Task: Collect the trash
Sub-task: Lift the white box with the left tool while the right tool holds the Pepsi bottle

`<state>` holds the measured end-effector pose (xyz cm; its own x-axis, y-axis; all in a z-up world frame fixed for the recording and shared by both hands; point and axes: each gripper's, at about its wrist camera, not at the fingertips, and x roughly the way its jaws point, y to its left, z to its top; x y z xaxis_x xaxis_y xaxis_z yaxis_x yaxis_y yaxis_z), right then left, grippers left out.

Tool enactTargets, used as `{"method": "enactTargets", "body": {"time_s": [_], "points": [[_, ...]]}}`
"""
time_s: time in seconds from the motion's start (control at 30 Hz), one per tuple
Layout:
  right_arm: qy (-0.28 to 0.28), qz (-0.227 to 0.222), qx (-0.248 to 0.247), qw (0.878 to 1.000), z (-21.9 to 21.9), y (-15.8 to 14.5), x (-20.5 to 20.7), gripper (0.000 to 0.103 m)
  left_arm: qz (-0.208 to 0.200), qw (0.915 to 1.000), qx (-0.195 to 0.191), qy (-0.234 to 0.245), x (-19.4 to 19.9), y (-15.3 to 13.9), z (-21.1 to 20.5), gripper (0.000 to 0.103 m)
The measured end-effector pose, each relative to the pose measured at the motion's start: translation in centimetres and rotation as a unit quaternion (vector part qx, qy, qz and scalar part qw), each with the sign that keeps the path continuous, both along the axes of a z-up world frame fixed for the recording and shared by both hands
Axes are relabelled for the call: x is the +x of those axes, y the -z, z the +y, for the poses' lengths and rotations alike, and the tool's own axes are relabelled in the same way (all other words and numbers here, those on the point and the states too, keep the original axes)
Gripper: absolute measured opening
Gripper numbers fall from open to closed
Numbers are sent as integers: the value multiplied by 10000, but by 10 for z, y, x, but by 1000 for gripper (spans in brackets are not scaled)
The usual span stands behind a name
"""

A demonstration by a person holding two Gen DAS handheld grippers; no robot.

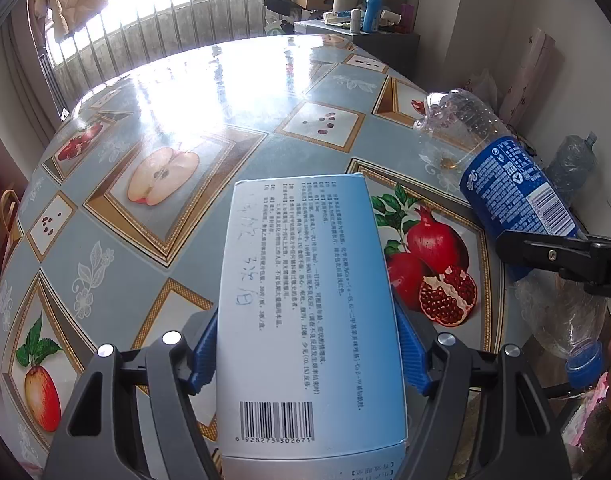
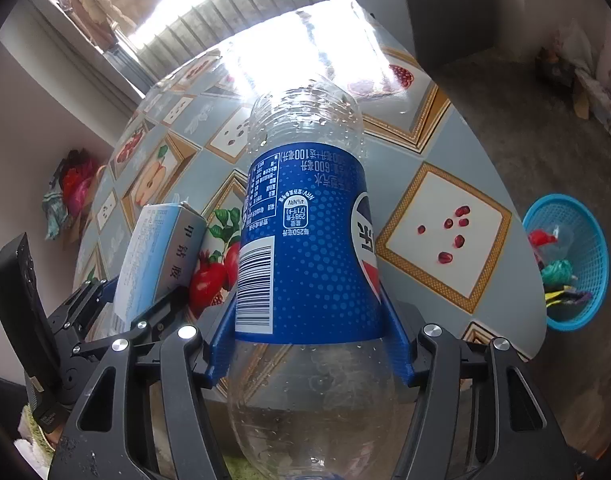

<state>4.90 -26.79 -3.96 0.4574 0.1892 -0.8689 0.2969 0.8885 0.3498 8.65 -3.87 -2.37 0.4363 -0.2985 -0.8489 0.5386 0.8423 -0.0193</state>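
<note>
On my left, the left gripper [image 1: 305,344] is clenched on a flat pale-blue cardboard medicine box [image 1: 305,304] with printed text and a barcode. Its blue pads [image 1: 203,354] press against both long edges, and the box sticks out forward above the surface [image 1: 209,92], a round table under a glossy grey-blue oilcloth printed with apples and pomegranates. From the right wrist view I see the same box [image 2: 157,256] tilted up off the surface, gripped low down, with nothing under its far end.

Moving right, the right gripper [image 2: 305,344] is grasping a clear plastic soda bottle with a blue label [image 2: 305,240]. The blue pads [image 2: 221,340] squeeze the bottle at the lower edge of the label, its base pointing away from me over the surface and its neck end coming back toward the camera. In the left wrist view the bottle [image 1: 517,184] hangs slanted beyond the right rim of the surface, blue cap [image 1: 583,364] lowest, just beside a bit of a hand at the frame edge. It looks empty apart from droplets on the inside.

Furthest right, down on the floor beside the surface, stands a round turquoise plastic mesh basket [image 2: 593,264] with a few coloured wrappers and scraps lying in it. Both held items are well apart from it.
</note>
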Motion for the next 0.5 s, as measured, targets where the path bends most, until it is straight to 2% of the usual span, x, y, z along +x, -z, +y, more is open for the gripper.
{"method": "enactTargets", "body": {"time_s": [0.5], "points": [[10, -39, 41, 10000, -6, -3, -3, 58, -62, 10000, -16, -60, 0, -3, 0, 70]]}}
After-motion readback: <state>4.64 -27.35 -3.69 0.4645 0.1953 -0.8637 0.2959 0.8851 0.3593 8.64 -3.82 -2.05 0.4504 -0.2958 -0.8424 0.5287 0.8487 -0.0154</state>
